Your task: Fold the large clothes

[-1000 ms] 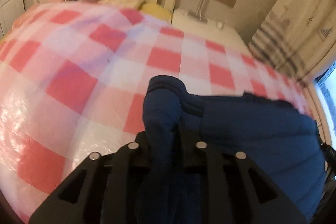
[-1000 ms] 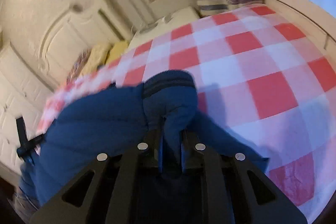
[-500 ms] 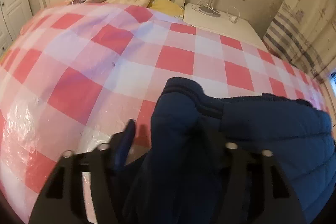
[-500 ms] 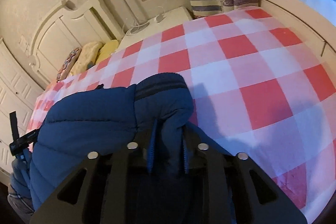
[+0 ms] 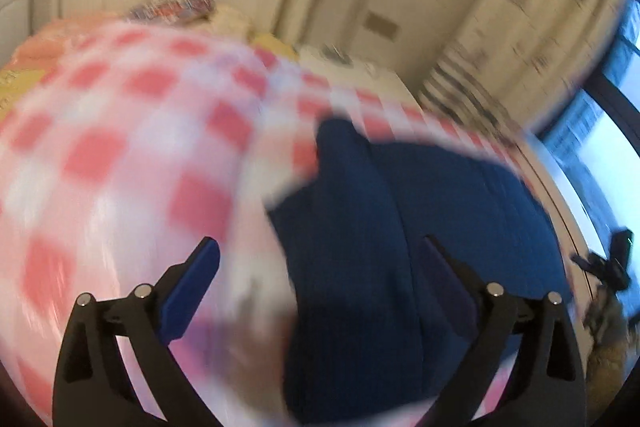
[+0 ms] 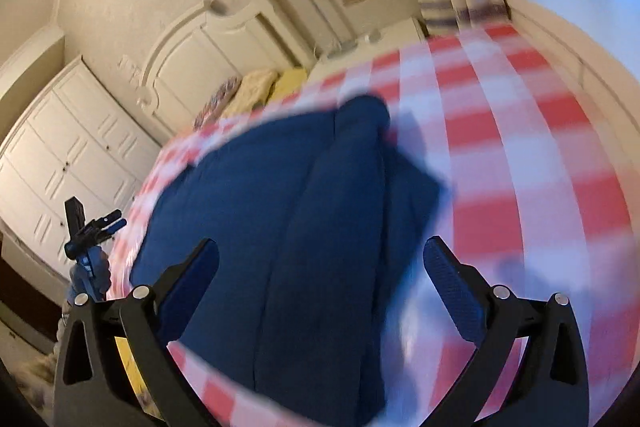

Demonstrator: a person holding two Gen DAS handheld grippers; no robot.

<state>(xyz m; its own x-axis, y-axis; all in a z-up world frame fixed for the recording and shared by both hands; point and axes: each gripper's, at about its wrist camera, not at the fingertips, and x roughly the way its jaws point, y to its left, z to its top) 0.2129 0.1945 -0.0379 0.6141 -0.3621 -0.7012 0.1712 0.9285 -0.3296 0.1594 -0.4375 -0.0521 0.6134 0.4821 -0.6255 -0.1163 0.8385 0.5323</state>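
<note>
A dark blue padded jacket [image 5: 400, 227] lies on the bed's red and white checked cover [image 5: 120, 155]. Its sleeves are folded in over the body. It also shows in the right wrist view [image 6: 288, 219]. My left gripper [image 5: 320, 259] is open and empty above the jacket's left edge. My right gripper [image 6: 320, 259] is open and empty above the jacket's right part. The left gripper also shows at the far left of the right wrist view [image 6: 90, 231]. The right gripper shows blurred at the far right of the left wrist view [image 5: 608, 265]. Both views are motion-blurred.
A white headboard [image 6: 208, 47] and pillows [image 6: 256, 87] stand at the bed's far end. A white nightstand [image 6: 372, 39] sits beside it. Striped curtains [image 5: 540, 27] and a window [image 5: 600, 131] are on the right. A white wardrobe [image 6: 60, 147] is on the left.
Both grippers have let go of the jacket sleeves and opened wide. They have lifted and pulled back, so the jacket now lies on the bed.
</note>
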